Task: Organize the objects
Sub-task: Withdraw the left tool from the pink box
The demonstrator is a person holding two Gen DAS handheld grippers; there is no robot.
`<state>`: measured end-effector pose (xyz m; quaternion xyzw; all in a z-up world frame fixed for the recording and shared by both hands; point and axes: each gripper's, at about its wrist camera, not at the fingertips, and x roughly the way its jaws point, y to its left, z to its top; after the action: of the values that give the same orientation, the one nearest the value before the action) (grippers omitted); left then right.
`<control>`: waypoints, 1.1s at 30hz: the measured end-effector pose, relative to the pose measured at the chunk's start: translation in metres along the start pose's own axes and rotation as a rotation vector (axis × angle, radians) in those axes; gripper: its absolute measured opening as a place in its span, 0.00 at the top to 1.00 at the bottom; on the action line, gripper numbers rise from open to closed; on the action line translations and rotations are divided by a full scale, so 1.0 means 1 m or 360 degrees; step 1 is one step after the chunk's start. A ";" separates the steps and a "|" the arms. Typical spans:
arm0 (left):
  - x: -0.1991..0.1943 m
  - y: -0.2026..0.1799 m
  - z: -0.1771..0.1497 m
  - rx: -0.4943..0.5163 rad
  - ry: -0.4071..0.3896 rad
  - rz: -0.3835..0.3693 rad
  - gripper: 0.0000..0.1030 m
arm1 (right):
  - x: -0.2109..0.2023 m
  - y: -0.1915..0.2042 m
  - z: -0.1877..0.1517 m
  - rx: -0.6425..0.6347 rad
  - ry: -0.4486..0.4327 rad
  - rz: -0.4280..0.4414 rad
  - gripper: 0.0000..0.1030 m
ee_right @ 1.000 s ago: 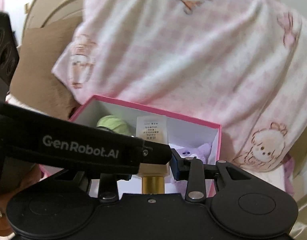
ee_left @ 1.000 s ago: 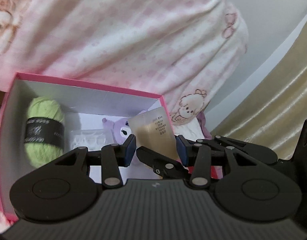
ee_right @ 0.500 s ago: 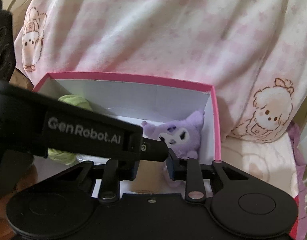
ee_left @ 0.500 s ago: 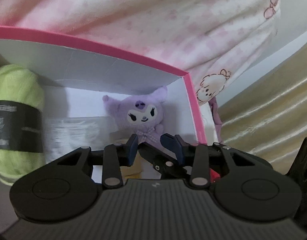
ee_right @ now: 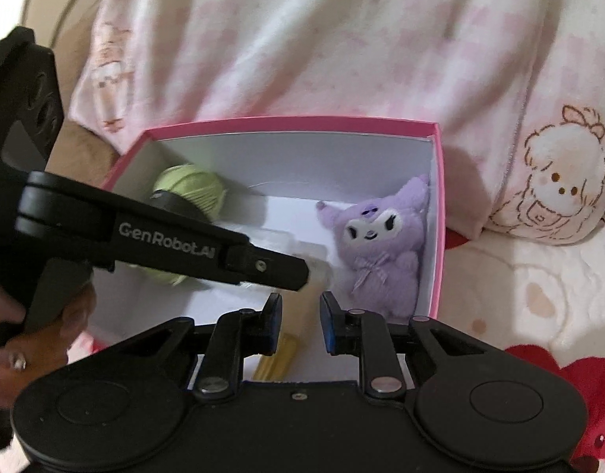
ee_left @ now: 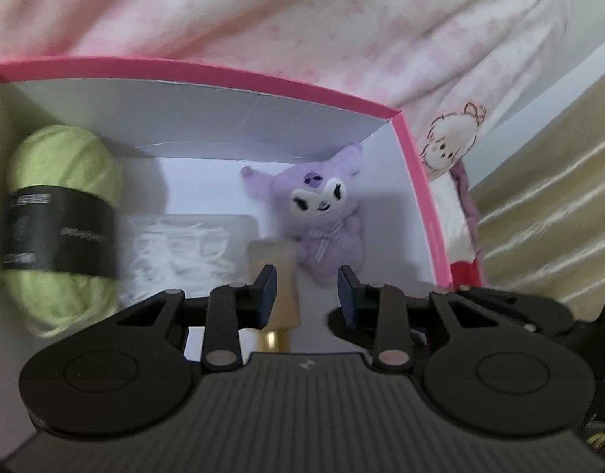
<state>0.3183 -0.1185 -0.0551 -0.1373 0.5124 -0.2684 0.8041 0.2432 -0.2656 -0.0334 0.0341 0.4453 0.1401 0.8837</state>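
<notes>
Green yarn skein (ee_left: 62, 228): fuzzy lime wool with a black paper band, lying at 9 o'clock inside the pink-rimmed white cardboard box (ee_left: 231, 75).
Clear plastic packet (ee_left: 184, 252): translucent and crinkled, just beside the yarn toward 3 o'clock.
Beige tube with gold cap (ee_left: 277, 276): frosted squeeze tube lying flat on the box floor near centre, cap toward 6 o'clock; one second ago it stood upright, held over the box.
Purple plush toy (ee_left: 326, 213): lilac bunny-eared doll with a white face and a striped bow, lying in the box corner at 2 o'clock.
Left gripper (ee_left: 307, 287): released, jaws spread wide, wider than half a second ago; the tube lies by its left pad, and contact is unclear.
Right gripper (ee_right: 301, 317): fingers parted with the tube seen in the gap between them, grasping nothing; one second ago it pinched the tube's cap.
Pink checked blanket (ee_right: 342, 39): soft cartoon-printed fabric bunched behind the box at 12 o'clock.
</notes>
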 end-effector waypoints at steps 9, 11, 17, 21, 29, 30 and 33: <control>-0.055 -0.024 -0.023 0.0147 -0.0040 0.0163 0.56 | -0.057 0.006 -0.014 -0.0160 -0.0034 0.0076 0.65; -0.072 -0.032 -0.032 0.0170 -0.0064 0.0186 0.53 | -0.069 0.005 -0.017 -0.0151 -0.0046 0.0095 0.62; -0.120 -0.055 -0.055 0.0235 -0.0083 0.0261 0.45 | -0.111 0.016 -0.022 -0.0121 -0.0060 0.0068 0.54; -0.147 -0.070 -0.067 0.0308 -0.0057 0.0324 0.41 | -0.136 0.025 -0.027 -0.0105 -0.0026 0.0032 0.50; -0.186 -0.081 -0.096 0.0311 -0.0072 0.0280 0.34 | -0.176 0.040 -0.044 -0.0139 -0.0020 0.0038 0.39; -0.189 -0.081 -0.100 0.0304 -0.0072 0.0275 0.33 | -0.180 0.041 -0.046 -0.0140 -0.0019 0.0040 0.38; -0.196 -0.076 -0.115 0.0275 -0.0080 0.0259 0.33 | -0.187 0.042 -0.054 -0.0130 -0.0011 0.0048 0.34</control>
<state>0.1284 -0.0625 0.0792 -0.0321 0.4764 -0.2418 0.8447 0.0854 -0.2808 0.0872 0.0052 0.4355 0.1714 0.8837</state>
